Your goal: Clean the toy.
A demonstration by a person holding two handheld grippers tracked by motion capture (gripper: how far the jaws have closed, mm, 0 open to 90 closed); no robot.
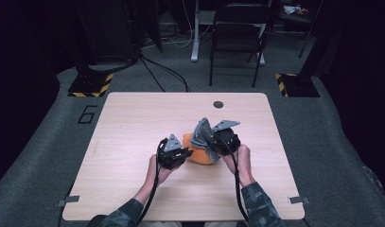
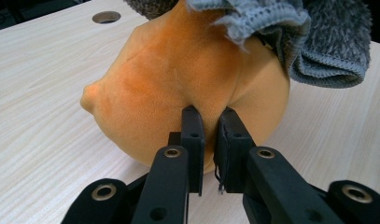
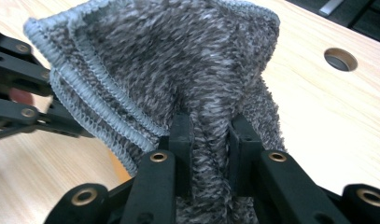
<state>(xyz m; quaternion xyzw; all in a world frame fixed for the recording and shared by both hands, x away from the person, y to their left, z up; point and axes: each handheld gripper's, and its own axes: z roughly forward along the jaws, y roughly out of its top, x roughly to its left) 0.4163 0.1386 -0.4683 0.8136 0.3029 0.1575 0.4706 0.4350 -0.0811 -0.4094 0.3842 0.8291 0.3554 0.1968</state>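
I see a pale wooden desk (image 1: 133,123) with a round hole (image 1: 218,104) near its far edge, a black folding chair (image 1: 237,33) beyond it, and yellow-black striped floor plates (image 1: 91,85) on grey carpet.

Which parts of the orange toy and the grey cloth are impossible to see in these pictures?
- orange plush toy: its top, in the left gripper view, is under the grey cloth.
- Its shape: in the high view the left gripper and right gripper cover much of it.
- Cloth's lower end: cut off by the right gripper view's bottom edge.

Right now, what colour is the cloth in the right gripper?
Mottled grey, with a lighter grey stitched edge; the cloth shows best in the right gripper view.
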